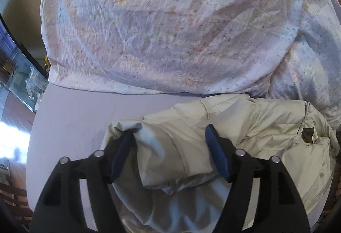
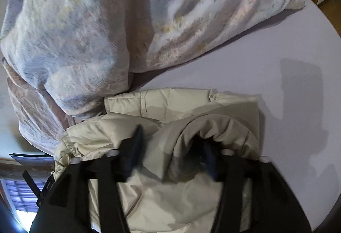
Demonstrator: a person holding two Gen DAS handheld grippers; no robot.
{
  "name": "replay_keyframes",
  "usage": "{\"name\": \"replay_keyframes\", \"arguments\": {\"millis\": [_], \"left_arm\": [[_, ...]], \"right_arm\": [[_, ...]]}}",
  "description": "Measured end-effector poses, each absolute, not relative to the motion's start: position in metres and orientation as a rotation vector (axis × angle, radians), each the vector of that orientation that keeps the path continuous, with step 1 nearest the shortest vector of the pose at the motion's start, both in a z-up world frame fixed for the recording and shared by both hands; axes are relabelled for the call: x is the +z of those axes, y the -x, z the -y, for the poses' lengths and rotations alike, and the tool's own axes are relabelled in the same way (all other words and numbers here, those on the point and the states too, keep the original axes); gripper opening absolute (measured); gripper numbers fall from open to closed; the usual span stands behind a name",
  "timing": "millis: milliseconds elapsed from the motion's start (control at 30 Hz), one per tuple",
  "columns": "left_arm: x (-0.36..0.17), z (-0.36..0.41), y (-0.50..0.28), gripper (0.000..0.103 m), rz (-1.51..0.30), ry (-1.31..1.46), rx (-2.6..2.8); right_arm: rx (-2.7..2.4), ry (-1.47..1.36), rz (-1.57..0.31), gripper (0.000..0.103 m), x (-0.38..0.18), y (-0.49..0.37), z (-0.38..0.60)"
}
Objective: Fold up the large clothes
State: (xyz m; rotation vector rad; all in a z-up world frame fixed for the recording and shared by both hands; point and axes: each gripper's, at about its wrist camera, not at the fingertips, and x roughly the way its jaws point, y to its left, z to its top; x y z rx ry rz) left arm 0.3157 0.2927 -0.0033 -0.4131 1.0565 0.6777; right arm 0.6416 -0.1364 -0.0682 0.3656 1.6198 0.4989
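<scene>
A cream puffy jacket [image 1: 255,126] lies bunched on the lilac bed sheet [image 1: 74,117]. My left gripper [image 1: 170,137] is open, its jaws wide apart over a jacket sleeve, with the left finger's tip tucked under the sleeve's cuff. In the right wrist view the jacket [image 2: 170,109] lies below my right gripper [image 2: 172,141], which is open. Its right finger sits inside a sleeve opening [image 2: 200,147] and its left finger rests on the fabric. This view is blurred.
A big pastel-patterned duvet [image 1: 170,30] is heaped behind the jacket, touching it; it also shows in the right wrist view [image 2: 74,41]. The bed's left edge drops to a wooden floor [image 1: 12,109]. Bare sheet [image 2: 298,94] lies right of the jacket.
</scene>
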Motion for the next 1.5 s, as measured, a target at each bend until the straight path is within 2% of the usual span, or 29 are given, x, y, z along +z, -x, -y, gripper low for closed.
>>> {"name": "replay_keyframes", "arguments": {"millis": [33,100,133,233,467,667,800,833,867,933,1033,1133,1333,1500], "left_arm": [[-0.001,-0.292,-0.316,0.077,-1.054,0.407,0.682],[0.006,-0.29,-0.317,0.087,-1.041,0.392,0.696],[0.009,-0.289,-0.317,0.094,-1.032,0.385,0.701],[0.021,-0.286,-0.319,0.1,-1.003,0.362,0.71],[0.03,-0.263,-0.324,0.101,-0.983,0.353,0.66],[0.027,-0.235,-0.326,0.101,-0.999,0.322,0.619],[0.025,-0.223,-0.323,0.101,-1.009,0.323,0.585],[0.025,-0.221,-0.323,0.101,-1.01,0.321,0.58],[0.025,-0.218,-0.322,0.101,-1.013,0.32,0.573],[0.024,-0.215,-0.322,0.101,-1.016,0.329,0.556],[0.024,-0.21,-0.321,0.101,-1.018,0.334,0.539],[0.024,-0.203,-0.321,0.101,-1.015,0.333,0.521],[0.022,-0.195,-0.323,0.101,-1.013,0.327,0.503],[0.013,-0.193,-0.324,0.101,-1.027,0.328,0.501]], "right_arm": [[0.493,-0.372,-1.6,0.087,-0.062,-0.643,0.139],[0.477,-0.354,-1.561,0.093,-0.054,-0.644,0.141],[0.477,-0.336,-1.539,0.094,-0.047,-0.645,0.142],[0.509,-0.298,-1.502,0.095,-0.034,-0.64,0.131],[0.765,-0.136,-1.465,0.095,-0.005,-0.598,0.072],[0.917,0.071,-1.467,0.092,-0.005,-0.551,0.014],[0.901,0.197,-1.504,0.077,-0.022,-0.534,-0.004],[0.893,0.221,-1.515,0.067,-0.029,-0.531,-0.009],[0.889,0.228,-1.516,0.061,-0.032,-0.53,-0.012],[0.882,0.23,-1.502,0.033,-0.034,-0.529,-0.015],[0.869,0.204,-1.458,0.012,-0.028,-0.537,-0.019],[0.831,0.168,-1.409,0.009,-0.016,-0.552,-0.023],[0.756,0.095,-1.338,0.008,-0.002,-0.581,-0.034],[0.715,0.079,-1.393,0.008,-0.023,-0.583,-0.033]]}}
